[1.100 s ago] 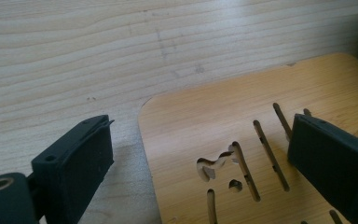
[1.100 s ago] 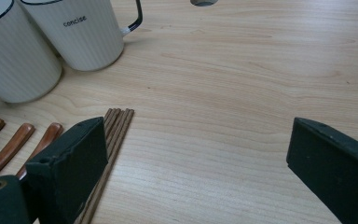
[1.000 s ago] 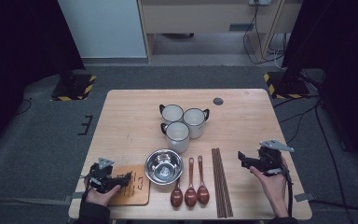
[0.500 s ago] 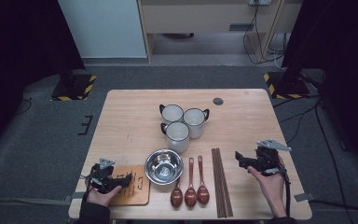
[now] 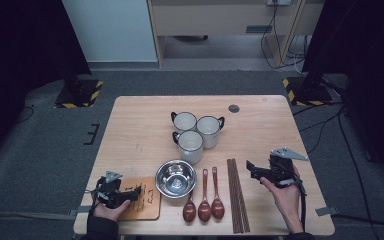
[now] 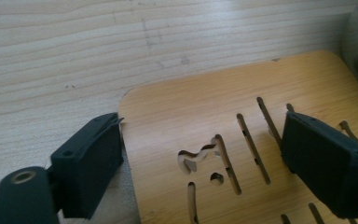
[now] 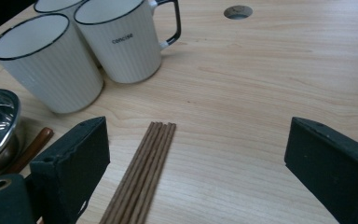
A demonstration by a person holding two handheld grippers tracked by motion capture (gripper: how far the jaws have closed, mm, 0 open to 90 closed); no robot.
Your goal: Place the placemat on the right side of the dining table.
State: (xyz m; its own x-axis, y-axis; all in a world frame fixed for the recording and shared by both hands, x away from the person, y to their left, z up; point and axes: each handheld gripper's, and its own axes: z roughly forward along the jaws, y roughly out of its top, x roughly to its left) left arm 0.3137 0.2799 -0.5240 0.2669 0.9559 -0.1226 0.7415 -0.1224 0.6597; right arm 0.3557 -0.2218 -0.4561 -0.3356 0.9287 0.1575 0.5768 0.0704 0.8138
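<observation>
left gripper [image 6: 200, 154]: closing, astride wooden board [image 6: 242, 140] | right gripper [image 7: 196, 172]: wide above chopsticks [image 7: 144, 172]

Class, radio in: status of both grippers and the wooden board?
Left gripper closing, astride wooden board corner, no grip. Right gripper open above chopsticks. Nothing in the way.

Two hand-held grippers low at the near edge, both hands in from below.

Left gripper [image 5: 130, 194] gripped in the left hand [image 5: 109, 210], lying nearly level, jaws pointing toward the right gripper's side; jaws just been closing, now part-way in with a clear gap, pads pressing on nothing. Right gripper [image 5: 252, 170] held in the right hand [image 5: 285, 192], forearm stretched back behind it, jaws pointing toward the left gripper's side and spread wide apart, nothing between the pads. Grey three-cornered plate riding on top of each gripper, cable trailing back past the right wrist.
</observation>
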